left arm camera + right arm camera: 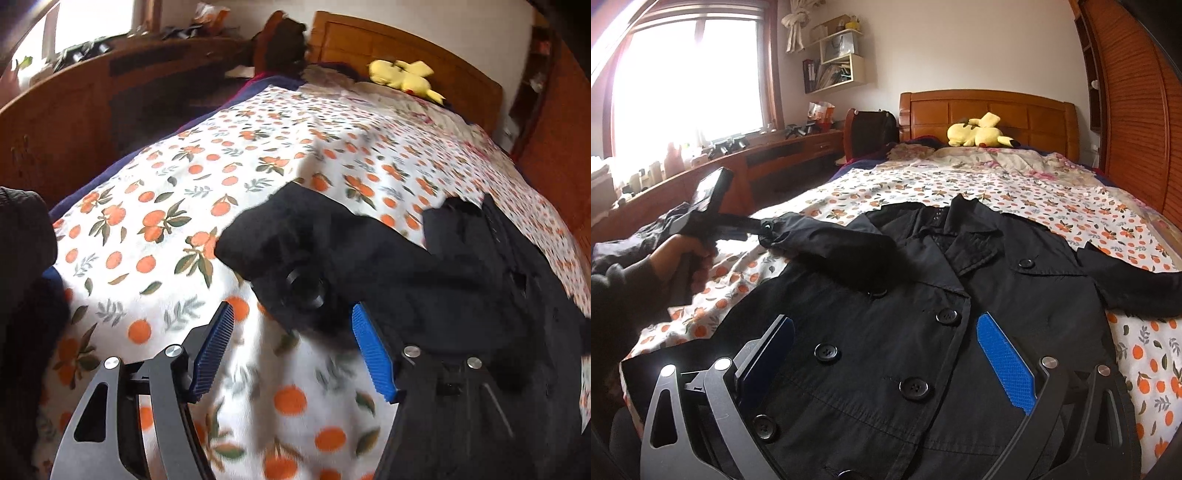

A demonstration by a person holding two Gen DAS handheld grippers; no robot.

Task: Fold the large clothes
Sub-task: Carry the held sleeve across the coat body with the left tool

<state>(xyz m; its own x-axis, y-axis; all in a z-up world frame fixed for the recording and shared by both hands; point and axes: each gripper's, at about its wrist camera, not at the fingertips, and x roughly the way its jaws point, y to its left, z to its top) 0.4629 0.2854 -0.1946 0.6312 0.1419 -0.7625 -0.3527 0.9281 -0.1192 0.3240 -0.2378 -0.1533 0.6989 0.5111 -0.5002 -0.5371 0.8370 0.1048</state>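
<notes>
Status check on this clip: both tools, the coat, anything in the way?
Left tool open, at the sleeve cuff. Right tool open, above the black double-breasted fabric coat, spread front-up on the orange-print bedspread. One sleeve folded across the chest. Nothing obstructing.

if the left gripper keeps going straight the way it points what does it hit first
Most likely the black coat's sleeve cuff, lying just ahead of the open left gripper on the orange-print blanket; exact depth is unclear.

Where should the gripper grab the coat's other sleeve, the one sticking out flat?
Probably at the cuff end of the flat sleeve, coming from the bed's outer side. It lies spread away from the black coat, so its free end lifts easily for folding across the buttons.
</notes>
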